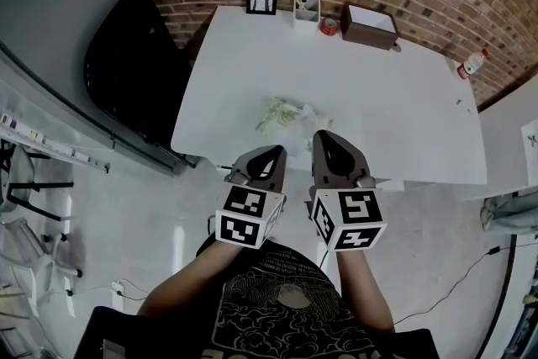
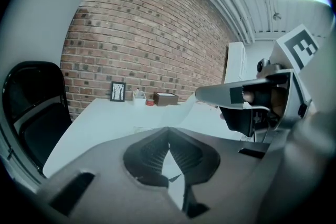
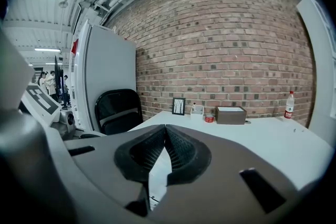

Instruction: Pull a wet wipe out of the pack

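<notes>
The left gripper point(image 1: 271, 153) and right gripper point(image 1: 324, 138), fingers closed together on nothing, hover at 6 o'clock from the wet wipe pack point(image 1: 282, 115) lying on the white tabletop point(image 1: 252, 63).

No words or numbers are readable. The red label on the clear plastic bottle point(image 1: 471, 64) at the white table's point(image 1: 378, 113) right edge is too small.
</notes>
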Action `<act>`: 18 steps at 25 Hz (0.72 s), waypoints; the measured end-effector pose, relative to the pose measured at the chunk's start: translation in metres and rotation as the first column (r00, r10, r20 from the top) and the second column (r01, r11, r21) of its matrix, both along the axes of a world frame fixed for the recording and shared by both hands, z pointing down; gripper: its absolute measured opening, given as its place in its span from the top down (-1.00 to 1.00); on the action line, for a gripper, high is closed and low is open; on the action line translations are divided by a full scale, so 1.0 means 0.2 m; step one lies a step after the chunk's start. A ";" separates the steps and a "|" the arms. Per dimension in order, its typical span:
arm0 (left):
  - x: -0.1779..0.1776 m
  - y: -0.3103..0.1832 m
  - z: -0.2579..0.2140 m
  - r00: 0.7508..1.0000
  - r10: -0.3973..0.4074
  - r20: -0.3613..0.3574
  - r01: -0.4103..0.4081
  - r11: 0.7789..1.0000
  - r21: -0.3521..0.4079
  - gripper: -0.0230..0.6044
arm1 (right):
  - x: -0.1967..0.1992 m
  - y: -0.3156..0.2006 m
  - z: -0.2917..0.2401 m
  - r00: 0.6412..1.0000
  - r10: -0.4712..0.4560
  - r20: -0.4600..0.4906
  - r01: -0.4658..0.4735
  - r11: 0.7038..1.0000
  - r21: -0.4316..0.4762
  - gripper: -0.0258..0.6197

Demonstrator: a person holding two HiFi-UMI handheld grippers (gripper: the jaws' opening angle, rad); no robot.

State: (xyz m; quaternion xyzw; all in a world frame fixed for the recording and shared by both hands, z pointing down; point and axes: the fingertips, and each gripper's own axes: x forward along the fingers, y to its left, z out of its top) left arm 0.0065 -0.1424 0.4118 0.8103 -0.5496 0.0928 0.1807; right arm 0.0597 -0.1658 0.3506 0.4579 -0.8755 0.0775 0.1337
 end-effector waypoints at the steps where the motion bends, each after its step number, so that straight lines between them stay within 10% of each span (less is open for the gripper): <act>1: 0.00 0.01 0.00 1.000 -0.002 0.002 0.002 1.000 0.004 0.89 | 0.00 0.02 0.00 1.000 -0.001 0.001 0.001 1.000 0.001 0.87; 18: 0.07 0.19 -0.06 0.999 -0.018 0.031 0.017 0.999 0.034 0.89 | 0.04 0.25 0.08 1.000 -0.022 -0.005 0.022 0.999 -0.030 0.87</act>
